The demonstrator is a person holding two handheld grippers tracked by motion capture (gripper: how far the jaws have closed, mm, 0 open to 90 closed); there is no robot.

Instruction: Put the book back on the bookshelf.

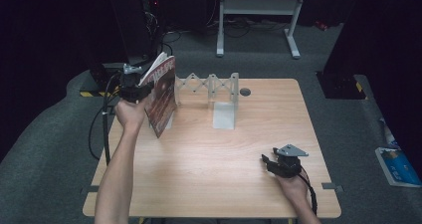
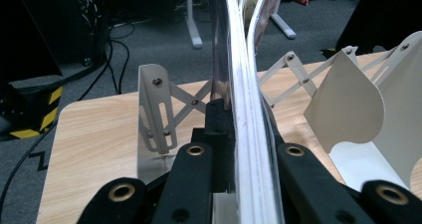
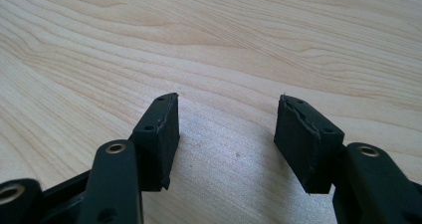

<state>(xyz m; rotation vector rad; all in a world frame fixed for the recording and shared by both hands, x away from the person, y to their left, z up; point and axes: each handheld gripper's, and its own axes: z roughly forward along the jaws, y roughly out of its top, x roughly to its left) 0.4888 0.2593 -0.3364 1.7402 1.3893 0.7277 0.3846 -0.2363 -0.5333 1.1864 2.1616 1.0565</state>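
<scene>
At ten o'clock on the table (image 1: 209, 154), the left gripper (image 1: 142, 90) clamps a magazine (image 1: 161, 97) upright beside the white expanding rack (image 1: 211, 87). Right gripper (image 1: 268, 160) rests unclenched, empty, at four o'clock. Likely next: slotting it between dividers.

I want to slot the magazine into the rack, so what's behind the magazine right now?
Behind the magazine, held upright by the left gripper, stands the white expanding rack on the table. The rack's left end divider is visible; the magazine hides the tabletop behind it.
</scene>
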